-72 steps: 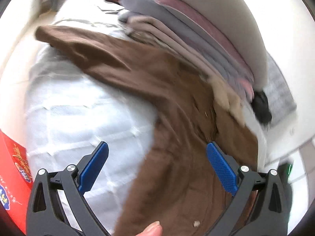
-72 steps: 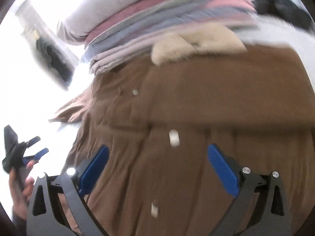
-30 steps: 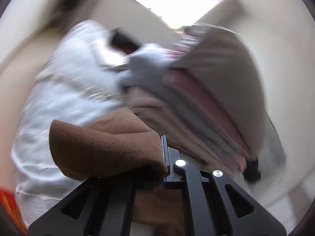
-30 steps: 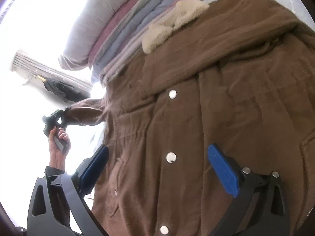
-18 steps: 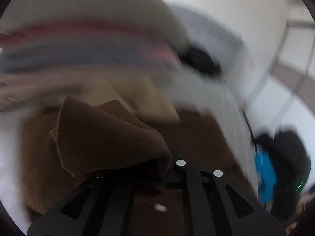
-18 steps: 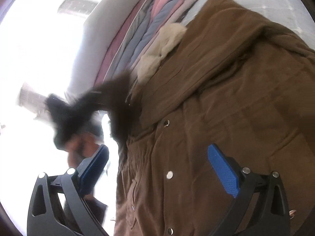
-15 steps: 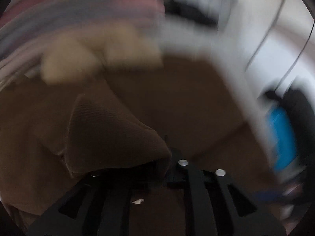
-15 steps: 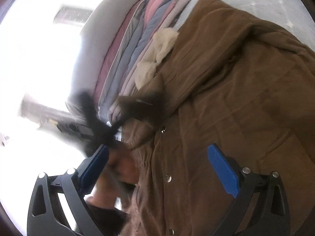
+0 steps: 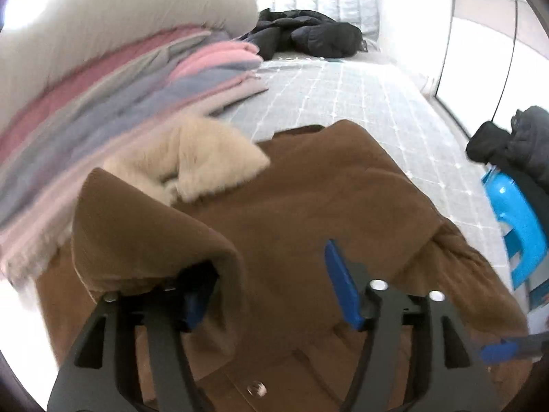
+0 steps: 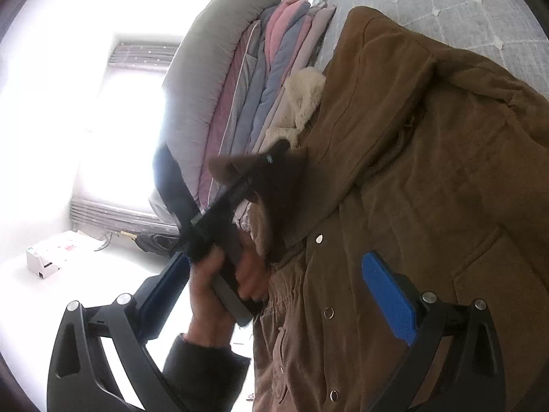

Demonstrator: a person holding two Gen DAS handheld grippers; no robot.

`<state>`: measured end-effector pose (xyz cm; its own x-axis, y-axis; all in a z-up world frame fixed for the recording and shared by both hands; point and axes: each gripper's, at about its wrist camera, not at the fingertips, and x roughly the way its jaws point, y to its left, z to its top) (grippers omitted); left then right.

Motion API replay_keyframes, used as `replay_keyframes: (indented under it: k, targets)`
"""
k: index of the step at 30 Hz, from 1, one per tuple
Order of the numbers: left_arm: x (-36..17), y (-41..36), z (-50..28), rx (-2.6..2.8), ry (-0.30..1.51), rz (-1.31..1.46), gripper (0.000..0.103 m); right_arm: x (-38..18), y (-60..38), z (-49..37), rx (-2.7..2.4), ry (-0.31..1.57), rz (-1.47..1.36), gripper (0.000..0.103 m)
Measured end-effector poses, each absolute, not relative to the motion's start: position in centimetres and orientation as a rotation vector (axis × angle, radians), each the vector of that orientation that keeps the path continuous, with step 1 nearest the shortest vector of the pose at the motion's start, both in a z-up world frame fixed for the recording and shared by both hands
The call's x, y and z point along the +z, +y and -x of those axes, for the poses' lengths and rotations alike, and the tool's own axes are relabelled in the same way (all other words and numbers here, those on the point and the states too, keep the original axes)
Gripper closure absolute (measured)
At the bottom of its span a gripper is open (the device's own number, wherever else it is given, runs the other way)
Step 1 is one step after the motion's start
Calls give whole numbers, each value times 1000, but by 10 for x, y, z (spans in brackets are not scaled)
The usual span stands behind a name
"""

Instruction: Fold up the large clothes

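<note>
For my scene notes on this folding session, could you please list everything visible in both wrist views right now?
Brown coat: one, brown with snap buttons, spread on the bed.
Sleeve cuff: one, brown, draped over the left gripper's left finger, laid across the coat.
Fleece collar: one, cream, at the coat's top.
Stacked quilts: one pile, grey, pink and blue, beside the collar.
Bedspread: one, pale grey with a grid.
Black jacket: one, at the bed's far end.
Plastic stool: one, bright blue, beside the bed, under dark clothing.
White box: one, on the floor.
Left gripper: jaws opening.
Right gripper: open, above the coat.
Left hand: gripping its handle.
</note>
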<state>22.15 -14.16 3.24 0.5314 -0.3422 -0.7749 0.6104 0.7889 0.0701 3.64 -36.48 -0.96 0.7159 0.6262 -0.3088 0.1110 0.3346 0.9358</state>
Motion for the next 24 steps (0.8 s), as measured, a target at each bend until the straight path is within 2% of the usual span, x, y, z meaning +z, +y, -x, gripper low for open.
replay_keyframes:
  k: [1,2,5,8,10,12,17,20,24]
  targets:
    - [32,-154,-225,-598,862,-411,30,-10,-366,-36,376,732,-1212,6]
    - [28,-162,-228,-616,906,-466,28,-11,-367,-34,374,730,-1215,6]
    - [4,-193,-218,-596,953,-814,28,-11,-368,-33,369,727,-1225,6]
    - [-7,-209,-194,-561,864,-1095,28,-10,-368,-32,380,729,-1237,6]
    - [8,-217,-186,-506,746,-1144,28,-10,-368,-32,384,729,-1239,6]
    - [38,-225,-179,-513,644,-1089,28,-10,-368,-31,389,731,-1245,6]
    - [85,-215,-197,-589,677,-728,20,-12,-368,-32,369,733,-1244,6]
    - [69,-191,-219,-601,797,-503,18,-1,-372,-28,345,710,-1191,6]
    - [9,-126,-235,-541,914,-296,18,4,-378,-27,316,689,-1159,6]
